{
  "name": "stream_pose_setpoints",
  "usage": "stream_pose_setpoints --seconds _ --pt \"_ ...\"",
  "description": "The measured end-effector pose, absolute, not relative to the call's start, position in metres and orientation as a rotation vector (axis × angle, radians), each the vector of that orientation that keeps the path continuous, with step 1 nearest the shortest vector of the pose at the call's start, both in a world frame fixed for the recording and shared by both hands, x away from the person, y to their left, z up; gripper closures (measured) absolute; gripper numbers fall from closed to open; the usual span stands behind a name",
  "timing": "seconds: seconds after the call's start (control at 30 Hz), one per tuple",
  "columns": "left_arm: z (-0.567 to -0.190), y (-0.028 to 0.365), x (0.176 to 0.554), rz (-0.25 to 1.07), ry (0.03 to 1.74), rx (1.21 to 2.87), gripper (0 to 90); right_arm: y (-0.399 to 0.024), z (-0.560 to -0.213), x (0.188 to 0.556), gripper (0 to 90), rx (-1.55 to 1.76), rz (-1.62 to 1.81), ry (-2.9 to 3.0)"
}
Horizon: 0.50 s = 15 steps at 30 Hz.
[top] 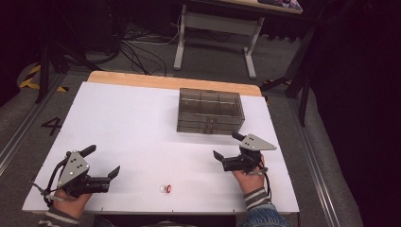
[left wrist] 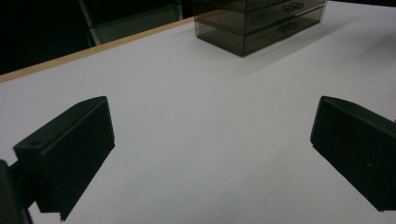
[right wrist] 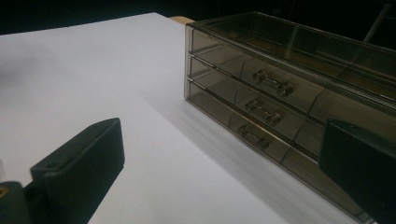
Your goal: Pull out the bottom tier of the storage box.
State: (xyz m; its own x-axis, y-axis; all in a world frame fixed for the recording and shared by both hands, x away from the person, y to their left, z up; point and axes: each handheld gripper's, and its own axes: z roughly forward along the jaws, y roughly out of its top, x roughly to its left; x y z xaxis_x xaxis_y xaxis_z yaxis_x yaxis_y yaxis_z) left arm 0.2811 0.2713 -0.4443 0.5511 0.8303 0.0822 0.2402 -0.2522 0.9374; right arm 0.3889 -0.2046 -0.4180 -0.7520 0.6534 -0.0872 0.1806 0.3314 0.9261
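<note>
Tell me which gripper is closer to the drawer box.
The right gripper, just off the smoky drawer box's front corner; the left gripper sits far across the table.

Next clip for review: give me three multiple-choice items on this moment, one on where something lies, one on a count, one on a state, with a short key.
1. Where does the small red and white object lie on the table?
A. near the front edge, between the two grippers
B. on top of the drawer box
C. at the far left corner

2. How many drawer handles show on the front of the smoky clear drawer box?
A. one
B. three
C. five

3. How do the jaws of the left gripper and the right gripper stand?
A. both open and empty
B. both shut on the red object
C. left shut, right open

Key: 1 A, the high view shows it near the front edge between the hands. 2 B, the right gripper view shows three stacked handles. 3 A, each gripper view shows wide-apart jaws with bare table between.
</note>
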Motion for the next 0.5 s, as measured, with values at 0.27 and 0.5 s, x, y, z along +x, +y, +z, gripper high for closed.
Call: stream_pose_setpoints --seconds 0.27,0.5 --pt "-0.444 0.271 0.281 0.729 0.887 1.781 0.3 -0.196 -0.418 0.394 1.1 0.725 1.399 2.173" --pt "-0.444 0.271 0.281 0.729 0.884 1.783 0.3 -0.188 -0.418 0.396 1.3 0.718 1.364 2.199"
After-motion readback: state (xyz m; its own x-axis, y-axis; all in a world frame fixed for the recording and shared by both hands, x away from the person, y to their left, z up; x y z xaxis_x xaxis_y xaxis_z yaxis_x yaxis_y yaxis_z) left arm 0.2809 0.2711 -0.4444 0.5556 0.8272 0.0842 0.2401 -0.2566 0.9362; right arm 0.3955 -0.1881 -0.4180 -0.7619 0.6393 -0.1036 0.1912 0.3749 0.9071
